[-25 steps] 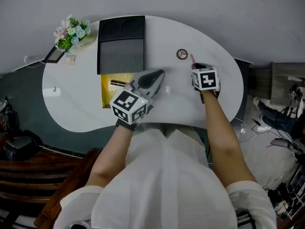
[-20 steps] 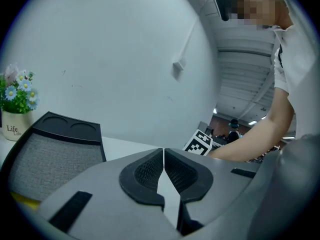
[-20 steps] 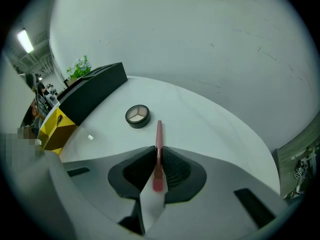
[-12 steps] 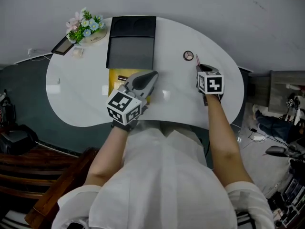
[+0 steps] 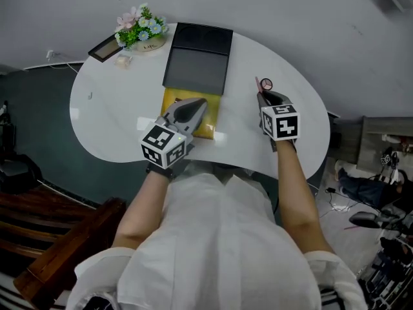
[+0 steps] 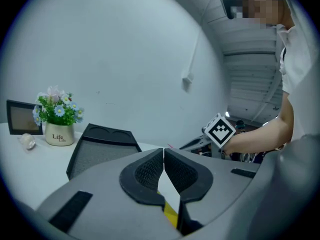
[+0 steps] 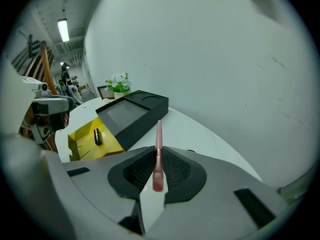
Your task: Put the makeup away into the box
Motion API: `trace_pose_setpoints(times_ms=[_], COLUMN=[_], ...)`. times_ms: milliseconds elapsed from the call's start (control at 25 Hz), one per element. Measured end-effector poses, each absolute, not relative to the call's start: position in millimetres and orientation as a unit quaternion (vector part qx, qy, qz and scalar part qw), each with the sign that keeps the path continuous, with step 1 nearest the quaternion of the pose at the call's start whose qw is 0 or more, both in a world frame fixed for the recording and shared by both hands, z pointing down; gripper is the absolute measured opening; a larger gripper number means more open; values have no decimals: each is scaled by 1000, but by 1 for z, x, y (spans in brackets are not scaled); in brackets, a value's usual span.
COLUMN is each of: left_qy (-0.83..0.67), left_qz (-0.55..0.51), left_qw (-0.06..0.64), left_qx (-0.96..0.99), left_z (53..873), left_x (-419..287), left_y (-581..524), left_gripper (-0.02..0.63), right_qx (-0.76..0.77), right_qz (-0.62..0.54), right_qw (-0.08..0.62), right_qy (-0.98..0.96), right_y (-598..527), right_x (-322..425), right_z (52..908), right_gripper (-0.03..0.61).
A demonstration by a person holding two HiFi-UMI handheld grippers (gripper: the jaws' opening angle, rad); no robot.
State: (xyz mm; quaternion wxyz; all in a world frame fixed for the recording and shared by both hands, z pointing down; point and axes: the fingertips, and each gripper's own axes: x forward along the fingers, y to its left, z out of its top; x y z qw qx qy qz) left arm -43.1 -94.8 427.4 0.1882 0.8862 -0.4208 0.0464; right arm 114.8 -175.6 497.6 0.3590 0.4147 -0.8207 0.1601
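The yellow box [image 5: 211, 123] lies open mid-table, its black lid [image 5: 197, 66] folded back behind it. In the right gripper view a black tube [image 7: 97, 136] lies inside the yellow box [image 7: 82, 141]. My right gripper [image 5: 264, 97] hangs above the table right of the box, shut on a slim pink makeup brush [image 7: 158, 151] that sticks out past the jaws. A small round compact [image 5: 266, 84] sits on the table just beyond it. My left gripper [image 5: 191, 108] hovers over the box with its jaws shut and nothing between them [image 6: 163, 159].
A pot of flowers [image 5: 142, 30] and a small picture frame [image 5: 103, 48] stand at the table's far left. A small pale object [image 5: 122, 60] lies beside them. The curved table edge [image 5: 303, 166] runs close under my right forearm.
My right gripper has lifted the pink brush off the table and shifted left toward the box. The left gripper has drifted left, from beside the box to over it.
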Motion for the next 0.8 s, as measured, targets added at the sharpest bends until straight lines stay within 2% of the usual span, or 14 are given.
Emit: trace_pose_setpoints(times_ms=[280,800], left_qy=[-470,-516], left_qz=[32,24], left_qw=[187,201], left_qx=[862,833], left_z=[424,437], left_x=[-97,-158], left_y=[-82,-58], left_gripper=[20,20], right_qx=[330,182], right_qz=[128,84], right_qw=[370,438], right_qy=[-859,-876], right_y=[-153,-100], right_x=[29,-86], right_z=[480,519], right_gripper=[44,44])
